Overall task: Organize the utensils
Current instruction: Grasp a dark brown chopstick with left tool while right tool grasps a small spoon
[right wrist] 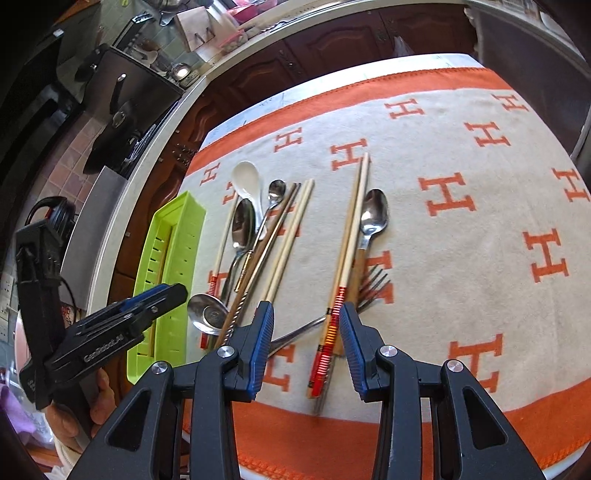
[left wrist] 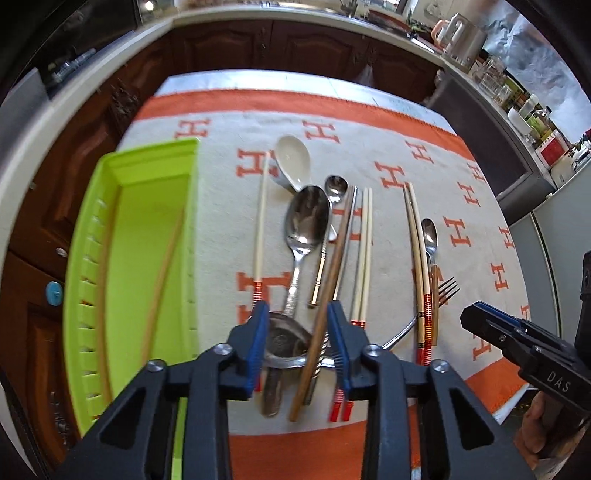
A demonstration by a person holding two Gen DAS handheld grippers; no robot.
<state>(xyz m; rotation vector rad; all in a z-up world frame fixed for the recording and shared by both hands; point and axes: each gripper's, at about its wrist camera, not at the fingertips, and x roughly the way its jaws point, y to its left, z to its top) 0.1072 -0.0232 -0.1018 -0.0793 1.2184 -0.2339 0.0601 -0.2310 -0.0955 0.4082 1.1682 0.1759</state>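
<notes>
Both grippers stand apart, empty: left gripper (left wrist: 297,332) over the brown chopstick (left wrist: 325,291), frame centre; right gripper (right wrist: 306,332) over banded chopsticks (right wrist: 341,280). We judge them light, stiff, slippery; pinch mid-shaft.

Orange-bordered cloth (left wrist: 369,122) with H letters, dark wooden cabinets (left wrist: 295,48), kettle (left wrist: 452,31)

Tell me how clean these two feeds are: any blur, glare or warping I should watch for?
Left wrist view: the green tray is smeared by blur, the large steel spoon shows glare, and the cloth bows from fisheye warp. Right wrist view: sharper, daylight is even, shadows soft; the counter edge curves strongly, and the left hand-held gripper looks stretched near the rim.
</notes>
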